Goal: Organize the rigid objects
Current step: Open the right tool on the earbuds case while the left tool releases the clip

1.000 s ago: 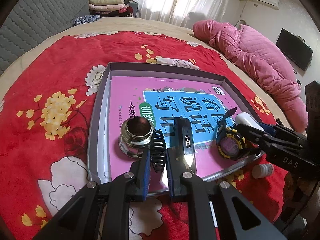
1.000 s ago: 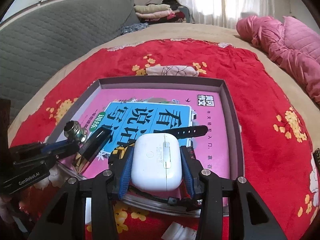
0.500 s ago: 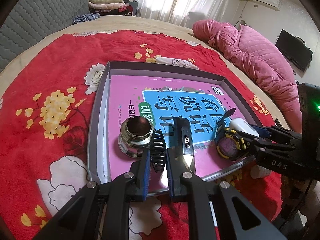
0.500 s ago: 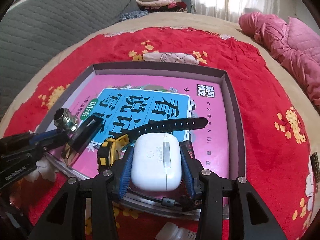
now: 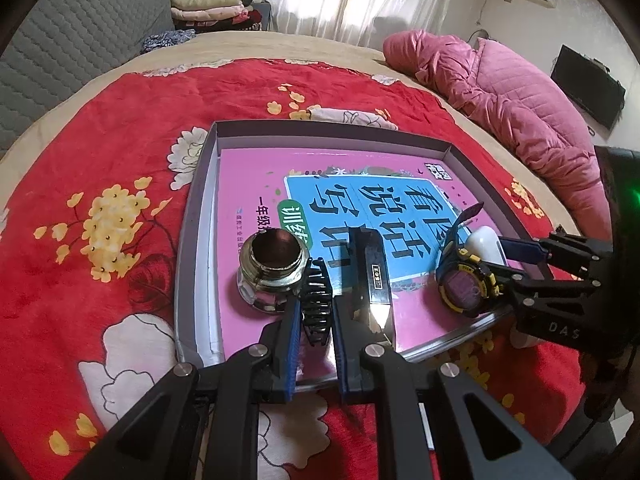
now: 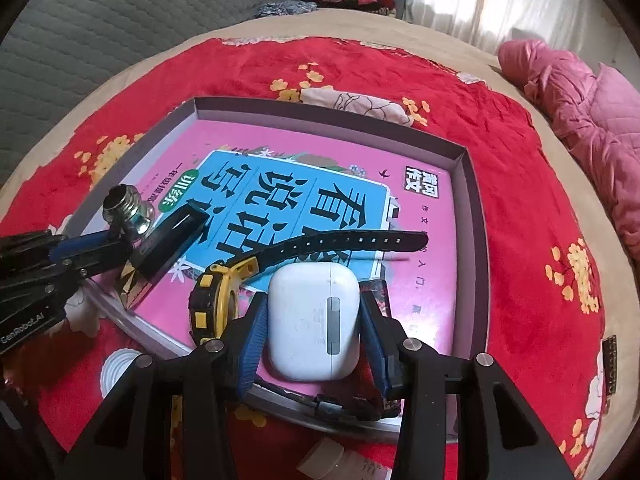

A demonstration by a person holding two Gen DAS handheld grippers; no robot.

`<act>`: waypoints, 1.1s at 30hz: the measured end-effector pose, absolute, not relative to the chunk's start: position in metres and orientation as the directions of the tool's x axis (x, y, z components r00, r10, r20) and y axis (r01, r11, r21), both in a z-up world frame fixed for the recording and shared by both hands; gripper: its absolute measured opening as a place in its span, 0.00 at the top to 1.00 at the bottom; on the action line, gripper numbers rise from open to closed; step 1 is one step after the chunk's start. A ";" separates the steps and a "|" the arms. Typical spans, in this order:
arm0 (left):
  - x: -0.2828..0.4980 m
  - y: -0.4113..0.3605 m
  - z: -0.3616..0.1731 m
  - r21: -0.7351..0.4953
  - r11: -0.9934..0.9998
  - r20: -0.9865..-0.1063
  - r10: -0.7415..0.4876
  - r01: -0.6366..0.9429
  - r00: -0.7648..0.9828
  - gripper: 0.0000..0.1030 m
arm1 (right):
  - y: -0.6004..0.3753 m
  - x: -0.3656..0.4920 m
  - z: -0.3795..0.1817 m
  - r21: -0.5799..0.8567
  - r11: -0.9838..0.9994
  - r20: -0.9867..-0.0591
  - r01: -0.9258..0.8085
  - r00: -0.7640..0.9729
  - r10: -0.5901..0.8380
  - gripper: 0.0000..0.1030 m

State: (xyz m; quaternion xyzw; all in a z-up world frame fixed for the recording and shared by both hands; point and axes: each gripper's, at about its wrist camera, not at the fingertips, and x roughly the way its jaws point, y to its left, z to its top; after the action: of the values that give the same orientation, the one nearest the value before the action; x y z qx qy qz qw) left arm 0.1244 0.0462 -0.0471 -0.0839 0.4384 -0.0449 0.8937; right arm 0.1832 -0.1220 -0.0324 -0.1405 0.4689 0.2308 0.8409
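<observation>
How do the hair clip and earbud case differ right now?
The hair clip is black, toothed and narrow; the earbud case is white, smooth and broad. The clip sits in the left gripper with jaws nearly together; the case sits in the right gripper with jaws set wide. Both hang over the tray's near edge.

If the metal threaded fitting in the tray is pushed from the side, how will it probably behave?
The metal threaded fitting stands upright on its wider base, so it would likely slide on the glossy book cover rather than tip. It looks solid, probably heavy for its size. Tipped over, its round body may roll.
</observation>
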 end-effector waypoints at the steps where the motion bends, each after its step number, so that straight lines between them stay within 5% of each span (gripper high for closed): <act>1: 0.124 0.046 -0.047 -0.186 0.982 -0.777 -0.153 0.009 0.611 0.85 | -0.123 0.184 -0.032 -0.013 0.856 -0.854 -0.517 0.451 0.260 0.55; 33: 0.124 0.047 -0.048 -0.174 0.985 -0.779 -0.146 0.013 0.610 0.85 | -0.142 0.178 -0.019 0.087 0.892 -0.809 -0.444 0.491 0.324 0.55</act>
State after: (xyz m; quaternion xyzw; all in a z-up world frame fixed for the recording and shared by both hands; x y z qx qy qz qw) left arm 0.1242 0.0467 -0.0478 -0.0758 0.4396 -0.0443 0.8939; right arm 0.1783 -0.1423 -0.0190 -0.0666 0.4523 0.2230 0.8610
